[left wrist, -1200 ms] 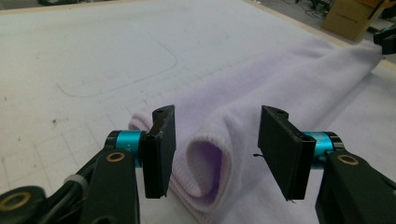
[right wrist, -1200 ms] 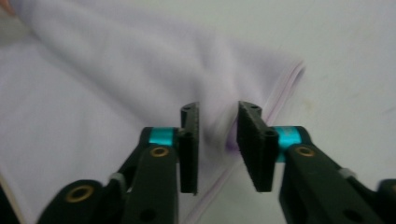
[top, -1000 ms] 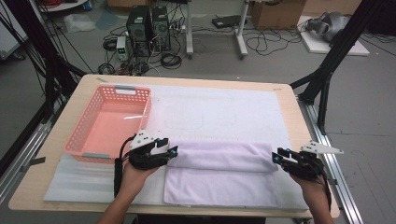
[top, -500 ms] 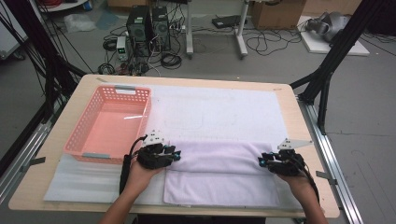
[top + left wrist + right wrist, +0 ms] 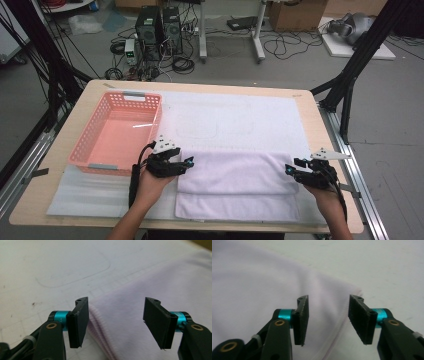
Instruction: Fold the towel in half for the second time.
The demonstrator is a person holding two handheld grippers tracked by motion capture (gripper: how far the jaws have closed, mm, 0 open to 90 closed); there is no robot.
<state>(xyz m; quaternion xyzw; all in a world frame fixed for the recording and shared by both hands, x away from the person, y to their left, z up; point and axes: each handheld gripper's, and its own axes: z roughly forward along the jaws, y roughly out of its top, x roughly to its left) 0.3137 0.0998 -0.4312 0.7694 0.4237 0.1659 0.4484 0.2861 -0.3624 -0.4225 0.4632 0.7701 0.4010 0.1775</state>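
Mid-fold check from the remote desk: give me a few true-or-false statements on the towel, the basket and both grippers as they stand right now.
1. The towel lies folded on the white mat, its upper layer stopping short of the near edge. True.
2. The pink basket holds a folded towel. False: it is empty.
3. The left gripper is clamped on the towel. False: its jaws have just been opening and stand apart over the towel's left edge, pads off the cloth.
4. The right gripper has open jaws at the towel's right edge. True; they have just been opening too.
5. The basket sits to the right of the towel. False: it sits at the left, beyond the left gripper.
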